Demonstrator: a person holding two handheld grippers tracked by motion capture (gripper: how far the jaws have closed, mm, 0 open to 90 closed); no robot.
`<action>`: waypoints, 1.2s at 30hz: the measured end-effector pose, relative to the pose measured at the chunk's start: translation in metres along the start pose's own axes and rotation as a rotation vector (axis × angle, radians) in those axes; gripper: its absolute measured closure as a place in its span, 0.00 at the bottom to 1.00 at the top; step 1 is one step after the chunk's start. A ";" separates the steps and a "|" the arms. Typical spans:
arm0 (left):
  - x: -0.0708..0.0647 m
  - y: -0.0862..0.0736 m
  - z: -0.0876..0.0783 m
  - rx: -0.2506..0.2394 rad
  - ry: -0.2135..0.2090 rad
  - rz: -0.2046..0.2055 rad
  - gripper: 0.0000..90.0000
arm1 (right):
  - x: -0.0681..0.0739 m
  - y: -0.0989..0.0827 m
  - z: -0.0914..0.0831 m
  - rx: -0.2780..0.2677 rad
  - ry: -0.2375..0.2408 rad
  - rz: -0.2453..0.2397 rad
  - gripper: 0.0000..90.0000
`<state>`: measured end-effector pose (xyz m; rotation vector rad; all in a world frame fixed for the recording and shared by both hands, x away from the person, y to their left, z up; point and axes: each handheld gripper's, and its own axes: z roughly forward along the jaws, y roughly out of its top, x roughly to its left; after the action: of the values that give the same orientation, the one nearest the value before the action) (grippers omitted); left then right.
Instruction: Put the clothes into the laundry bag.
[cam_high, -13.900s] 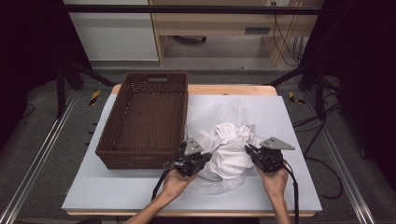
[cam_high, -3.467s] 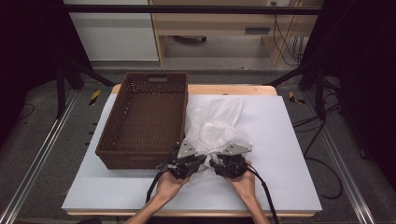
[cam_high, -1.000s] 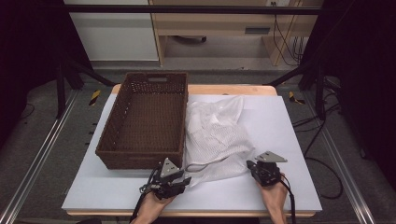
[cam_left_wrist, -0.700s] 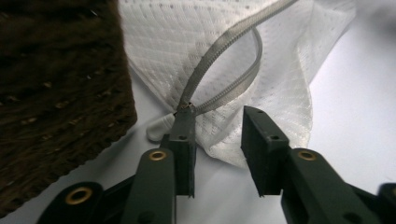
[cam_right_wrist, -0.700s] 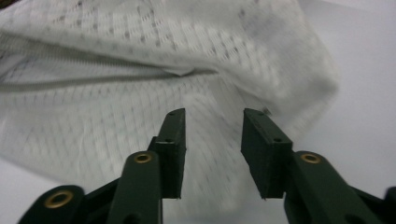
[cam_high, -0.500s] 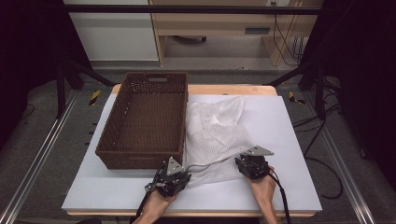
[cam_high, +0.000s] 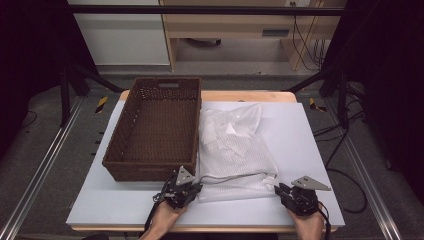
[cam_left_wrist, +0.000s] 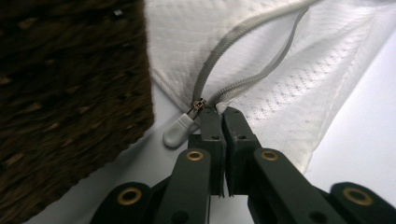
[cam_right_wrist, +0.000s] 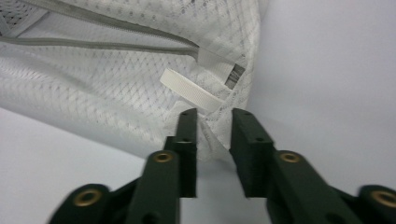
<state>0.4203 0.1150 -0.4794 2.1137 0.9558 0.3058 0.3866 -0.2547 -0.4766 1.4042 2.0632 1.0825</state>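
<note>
Our left tool has its jaws pressed together on the corner of the white mesh laundry bag, pinching the fabric right beside the zip slider, whose pale grey pull tab lies loose just to one side of the jaws. In the high view that left tool sits at the bag's near left corner, close by the front wall of the wicker basket. Our right tool has just been opening; its jaws stand narrowly apart with a fold of mesh between them, and we judge the pads are not pressing on it. The white fabric loop lies just beyond the jaw tips. From above, the right tool rests just off the bag's near right corner

The job looks like working the zip, so we keep the left pinch firm and low to hold the bag's edge taut, and bring the right tool across to the pull tab, taking the tab alone and none of the mesh

The bag lies flat on the white worktop, right of the basket, its zipped edge between our two tools
</note>
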 end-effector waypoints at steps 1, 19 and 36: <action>0.000 -0.001 -0.001 -0.006 -0.012 0.003 0.93 | 0.000 0.002 0.000 -0.009 -0.008 -0.009 0.71; -0.003 0.000 0.002 0.012 0.016 -0.003 0.96 | -0.011 0.017 0.031 0.033 -0.058 0.013 0.93; 0.007 -0.004 -0.022 -0.064 0.001 0.048 0.63 | -0.018 0.014 0.011 -0.061 0.024 -0.026 0.45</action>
<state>0.4118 0.1344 -0.4682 2.0804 0.8855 0.3565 0.4100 -0.2646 -0.4737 1.3379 2.0414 1.1471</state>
